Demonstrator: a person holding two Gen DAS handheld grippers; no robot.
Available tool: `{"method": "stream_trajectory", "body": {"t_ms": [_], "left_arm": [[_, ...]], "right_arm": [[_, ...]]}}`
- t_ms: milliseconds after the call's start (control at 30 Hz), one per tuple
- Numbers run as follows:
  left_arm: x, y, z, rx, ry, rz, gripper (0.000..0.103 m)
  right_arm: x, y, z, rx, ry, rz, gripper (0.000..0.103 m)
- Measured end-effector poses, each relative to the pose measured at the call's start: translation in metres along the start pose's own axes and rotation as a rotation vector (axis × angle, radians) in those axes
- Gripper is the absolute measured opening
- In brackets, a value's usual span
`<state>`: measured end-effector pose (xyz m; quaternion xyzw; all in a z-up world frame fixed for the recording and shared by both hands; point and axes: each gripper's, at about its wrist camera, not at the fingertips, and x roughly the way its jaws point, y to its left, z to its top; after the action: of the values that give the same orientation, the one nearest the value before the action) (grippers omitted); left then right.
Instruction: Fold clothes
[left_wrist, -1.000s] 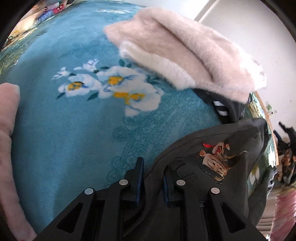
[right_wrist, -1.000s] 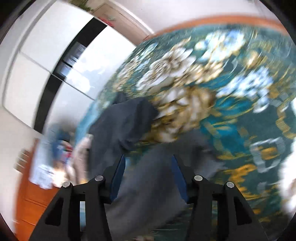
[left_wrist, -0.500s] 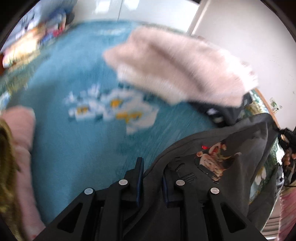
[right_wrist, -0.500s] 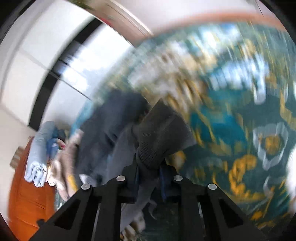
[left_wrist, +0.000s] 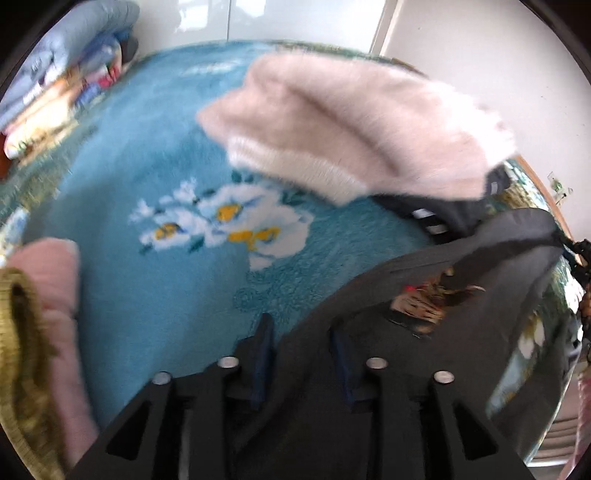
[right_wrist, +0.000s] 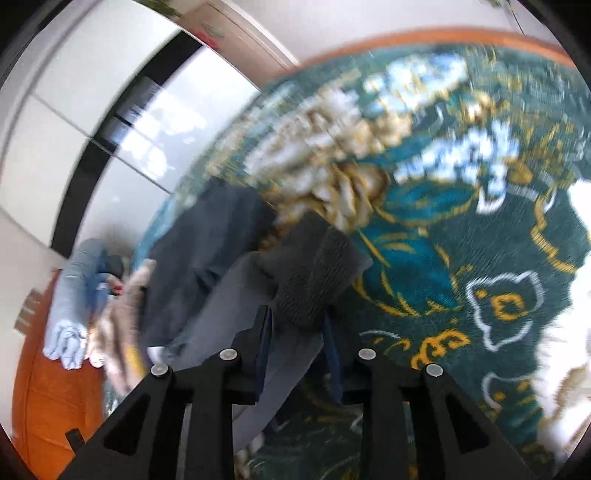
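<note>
A dark grey sweatshirt (left_wrist: 480, 258) with a cartoon print (left_wrist: 424, 302) lies on a blue flowered blanket (left_wrist: 147, 295). My left gripper (left_wrist: 301, 328) hovers over its near edge. Its jaws are opening, and the cloth lies loosely between the fingers. In the right wrist view, the sweatshirt's ribbed cuff (right_wrist: 314, 273) bulges up between the fingers of my right gripper (right_wrist: 297, 317). Those jaws are opening a little, but the pads still press on the cuff. The rest of the sweatshirt (right_wrist: 199, 251) trails away to the left.
A fluffy pale pink garment (left_wrist: 351, 122) lies beyond the sweatshirt, over a black striped piece (left_wrist: 436, 218). Another pink garment (left_wrist: 59, 295) with a mustard knit edge (left_wrist: 18, 350) sits at the left. Folded bedding (left_wrist: 55, 74) is stacked at the back left. White wardrobe doors (right_wrist: 92, 110) stand behind.
My left gripper has risen and its jaws have spread apart over the sweatshirt edge. My right gripper, open a second ago, closed on the ribbed cuff and has since widened slightly.
</note>
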<state>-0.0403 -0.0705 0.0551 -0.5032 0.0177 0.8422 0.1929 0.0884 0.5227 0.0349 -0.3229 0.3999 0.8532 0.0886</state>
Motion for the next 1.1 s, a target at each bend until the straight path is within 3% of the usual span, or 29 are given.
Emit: {"method": "stream_trajectory", "body": {"t_ms": [33, 167, 300, 367, 467, 600, 667, 767, 833, 933, 1100], "left_arm": [[-0.014, 0.002, -0.005, -0.012, -0.030, -0.013, 0.062], [-0.074, 0.022, -0.034, -0.097, -0.150, -0.049, 0.064], [-0.120, 0.056, -0.096, -0.256, -0.226, -0.021, 0.071], [-0.130, 0.075, -0.133, -0.347, -0.212, 0.001, 0.071], [-0.128, 0.098, -0.189, -0.487, -0.143, 0.001, 0.071], [-0.101, 0.112, -0.244, -0.660, -0.020, -0.119, 0.071], [-0.092, 0.110, -0.254, -0.718, -0.019, -0.213, 0.071], [-0.085, 0.100, -0.252, -0.739, -0.034, -0.272, 0.070], [-0.080, 0.091, -0.250, -0.738, -0.020, -0.318, 0.070], [-0.070, 0.077, -0.251, -0.739, -0.005, -0.341, 0.070], [-0.064, 0.070, -0.248, -0.778, -0.050, -0.347, 0.066]], "right_arm": [[-0.011, 0.003, -0.003, -0.011, -0.013, 0.028, 0.029], [-0.052, 0.013, -0.031, -0.067, -0.012, 0.079, 0.030], [-0.084, 0.008, -0.070, -0.105, 0.005, 0.083, 0.031], [-0.104, -0.007, -0.094, -0.094, 0.001, 0.092, 0.043], [-0.130, -0.035, -0.133, -0.051, 0.000, 0.122, 0.044], [-0.155, -0.069, -0.166, -0.006, 0.001, 0.089, 0.044], [-0.164, -0.083, -0.174, 0.026, 0.000, 0.071, 0.044], [-0.173, -0.102, -0.182, 0.094, -0.008, 0.064, 0.044], [-0.170, -0.109, -0.185, 0.147, 0.006, 0.106, 0.044], [-0.154, -0.112, -0.188, 0.188, 0.039, 0.112, 0.044], [-0.135, -0.106, -0.188, 0.219, 0.040, 0.140, 0.045]]}}
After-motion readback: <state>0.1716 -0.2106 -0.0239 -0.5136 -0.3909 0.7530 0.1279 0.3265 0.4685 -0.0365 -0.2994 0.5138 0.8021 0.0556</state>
